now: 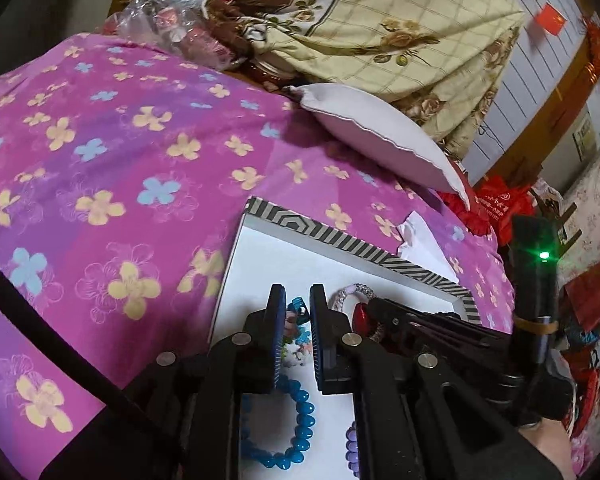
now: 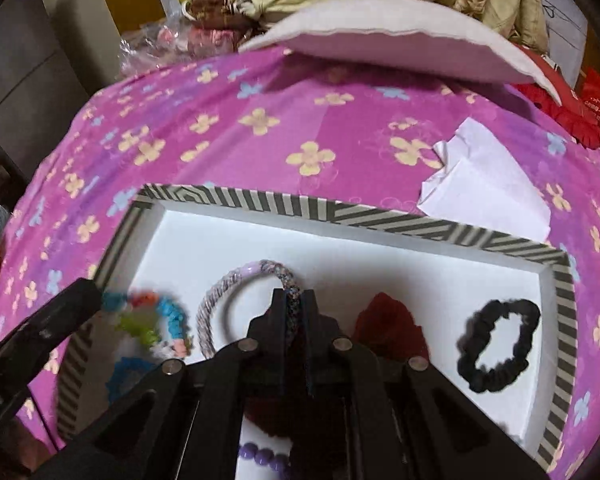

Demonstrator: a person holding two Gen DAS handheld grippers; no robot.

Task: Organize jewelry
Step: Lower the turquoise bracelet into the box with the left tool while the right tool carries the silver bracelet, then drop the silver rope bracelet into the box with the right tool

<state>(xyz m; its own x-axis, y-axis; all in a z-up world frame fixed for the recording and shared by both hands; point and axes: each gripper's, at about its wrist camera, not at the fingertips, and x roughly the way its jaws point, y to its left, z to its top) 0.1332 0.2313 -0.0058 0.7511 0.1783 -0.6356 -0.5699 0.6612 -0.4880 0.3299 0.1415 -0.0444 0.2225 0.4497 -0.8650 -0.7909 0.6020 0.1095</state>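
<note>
A white tray with a striped rim [image 1: 340,236] [image 2: 300,208] lies on the bed. My left gripper [image 1: 299,312] is shut on a multicoloured bead bracelet [image 1: 298,306], low over the tray's left part. In the right wrist view that bracelet [image 2: 152,316] shows blurred beside the left gripper [image 2: 84,296]. My right gripper [image 2: 294,304] is shut on a braided pink-and-grey bracelet [image 2: 236,280], whose loop rests on the tray floor. A blue bead bracelet [image 1: 300,420], a purple bead bracelet [image 2: 260,454], a dark red scrunchie [image 2: 388,320] and a black scrunchie [image 2: 496,344] also lie in the tray.
The tray sits on a pink flowered bedsheet [image 1: 120,140]. A crumpled white paper [image 2: 484,184] lies just past the tray's far right corner. A white pillow [image 2: 380,40], a beige quilt [image 1: 400,32] and red bags [image 1: 496,200] are piled behind.
</note>
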